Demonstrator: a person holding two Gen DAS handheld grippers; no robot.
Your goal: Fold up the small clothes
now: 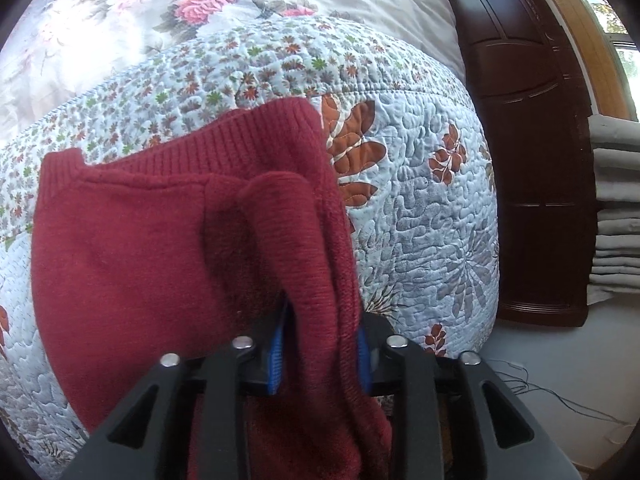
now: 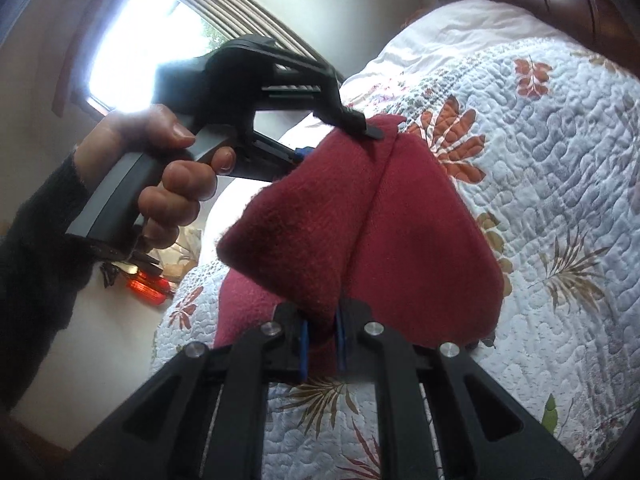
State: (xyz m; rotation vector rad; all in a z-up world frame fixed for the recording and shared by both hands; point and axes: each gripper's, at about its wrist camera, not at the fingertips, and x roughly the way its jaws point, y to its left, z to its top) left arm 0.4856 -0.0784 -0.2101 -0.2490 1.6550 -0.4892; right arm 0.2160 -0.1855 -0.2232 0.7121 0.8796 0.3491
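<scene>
In the left wrist view, the ribbed hem of the red knit garment [image 1: 168,216] runs from nine o'clock up to twelve, resting against the quilted bedspread [image 1: 420,200]. At six o'clock the left gripper [image 1: 320,344] is clamped on a gathered fold of that knit, its blue pads [image 1: 278,344] pressed into the cloth on either side. At three o'clock stands a dark wooden headboard [image 1: 532,160].

In the right wrist view, a hand [image 2: 160,176] at nine o'clock holds the other tool, whose tip pinches the garment's top edge near twelve. At six o'clock the right gripper [image 2: 320,344] is likewise closed on a bunched lower corner.

The garment hangs lifted between both grips, just above the bed. This looks like mid-fold: next, the held edge likely needs carrying across and laying flat without sagging.
</scene>
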